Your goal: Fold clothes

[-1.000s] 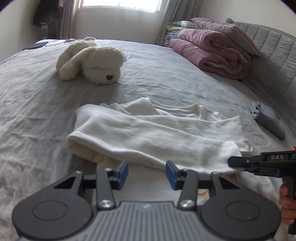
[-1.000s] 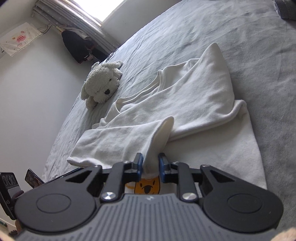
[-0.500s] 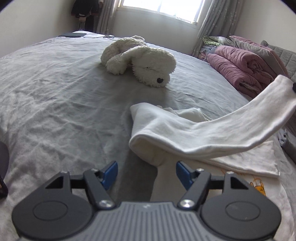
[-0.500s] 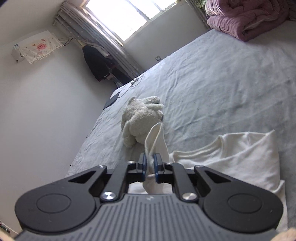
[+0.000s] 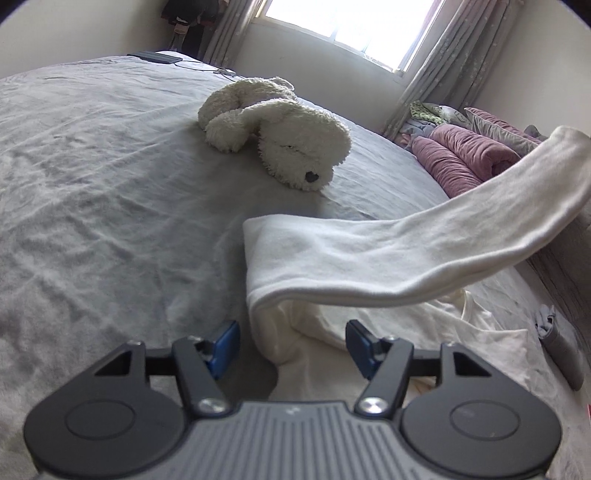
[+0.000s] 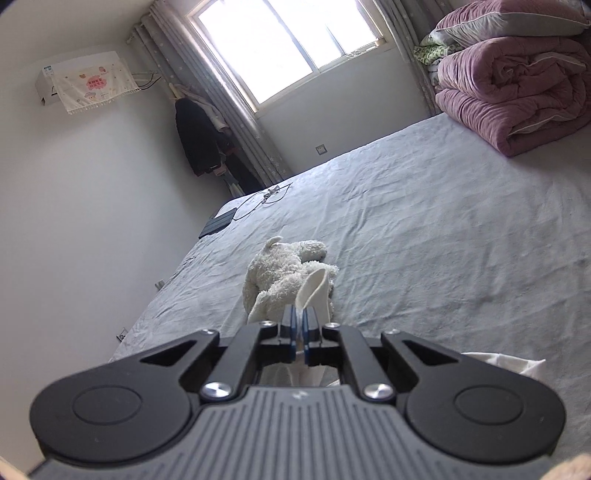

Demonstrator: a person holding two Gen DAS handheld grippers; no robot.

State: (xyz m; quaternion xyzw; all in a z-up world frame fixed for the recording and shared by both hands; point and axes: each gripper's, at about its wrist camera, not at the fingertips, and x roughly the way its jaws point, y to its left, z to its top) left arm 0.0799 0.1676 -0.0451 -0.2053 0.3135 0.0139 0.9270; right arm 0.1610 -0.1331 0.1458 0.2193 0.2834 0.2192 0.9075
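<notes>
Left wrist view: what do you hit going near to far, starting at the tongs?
Left tongs, open → white shirt → plush dog → dark tablet at the bed's far edge → window.

The sleeve [image 5: 461, 251] runs out of the left wrist shot at 3 o'clock, so whatever holds its far end is cut off there. In the right wrist view the right gripper [image 6: 298, 325] covers most of the white shirt [image 6: 506, 363], just a corner peeks out at 4 o'clock. The text on the wall cloth [image 6: 94, 84] at 10 o'clock is too small to read.
</notes>
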